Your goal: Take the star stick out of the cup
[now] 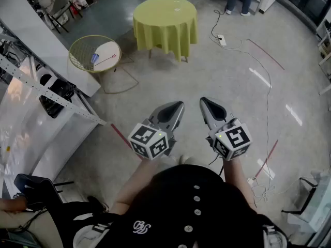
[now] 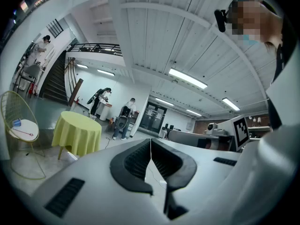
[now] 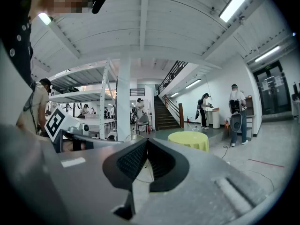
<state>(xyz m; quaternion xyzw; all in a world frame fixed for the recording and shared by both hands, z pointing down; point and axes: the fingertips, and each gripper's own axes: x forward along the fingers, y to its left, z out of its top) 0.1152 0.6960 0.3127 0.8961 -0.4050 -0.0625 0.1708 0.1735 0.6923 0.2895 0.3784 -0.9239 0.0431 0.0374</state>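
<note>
Left gripper (image 1: pixel 177 107), right gripper (image 1: pixel 207 103): I've both clamped together, empty | star stick (image 1: pixel 107 59) by blue cup (image 1: pixel 95 58) on round table (image 1: pixel 81 49), well ahead | looks thin, light, probably slippery | I'd pinch the shaft.

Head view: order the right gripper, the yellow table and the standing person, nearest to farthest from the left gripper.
1. Right gripper, close beside it.
2. Yellow table, farther ahead, upper middle.
3. Standing person, top edge, beyond the table.

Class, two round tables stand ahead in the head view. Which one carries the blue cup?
The small wire-framed table, left of the other. Its white top carries the blue cup; the larger table is draped in yellow-green cloth.
</note>
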